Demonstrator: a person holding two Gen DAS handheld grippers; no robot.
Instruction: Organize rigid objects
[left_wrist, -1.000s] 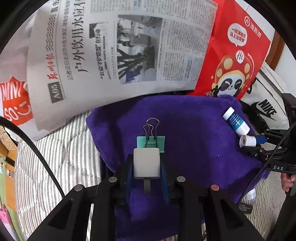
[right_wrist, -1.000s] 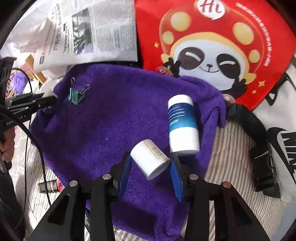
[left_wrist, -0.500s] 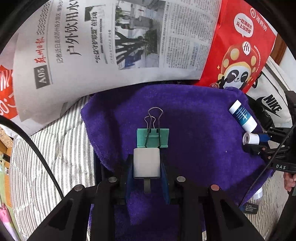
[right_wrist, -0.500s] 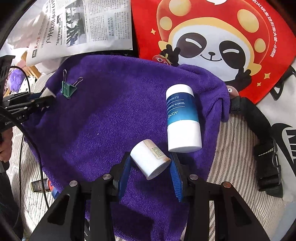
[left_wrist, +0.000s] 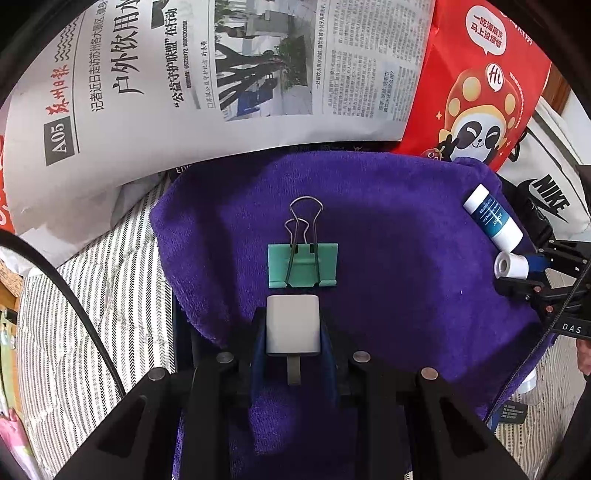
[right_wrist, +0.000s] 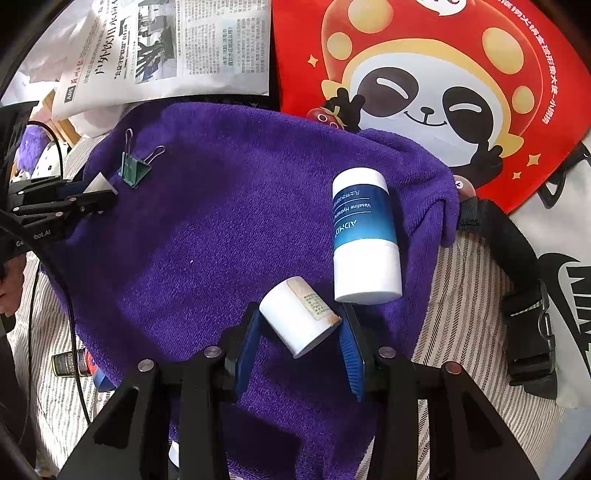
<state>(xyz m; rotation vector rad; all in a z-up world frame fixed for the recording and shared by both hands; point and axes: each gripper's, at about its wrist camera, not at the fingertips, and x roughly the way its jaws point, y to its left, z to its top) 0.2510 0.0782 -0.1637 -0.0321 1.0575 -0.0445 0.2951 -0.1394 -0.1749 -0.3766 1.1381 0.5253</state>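
A purple towel (left_wrist: 406, 240) lies spread on striped bedding. My left gripper (left_wrist: 293, 332) is shut on a small white charger block (left_wrist: 293, 321), held just short of a green binder clip (left_wrist: 303, 264) that lies on the towel. My right gripper (right_wrist: 300, 325) is shut on a small white bottle (right_wrist: 299, 317) at the towel's right side. A blue and white lotion bottle (right_wrist: 364, 240) lies just beyond that one. In the right wrist view the left gripper (right_wrist: 92, 194) shows at the left edge beside the binder clip (right_wrist: 135, 170).
A newspaper (left_wrist: 221, 74) and a red panda bag (right_wrist: 443, 92) lie beyond the towel. A white Nike bag (left_wrist: 546, 192) and a black strap with a buckle (right_wrist: 524, 332) are on the right. A small dark bottle (right_wrist: 68, 363) lies left of the towel.
My left gripper has sunk a little toward the towel with the white block, and the binder clip now shows whole in front of it. The right gripper has kept still.
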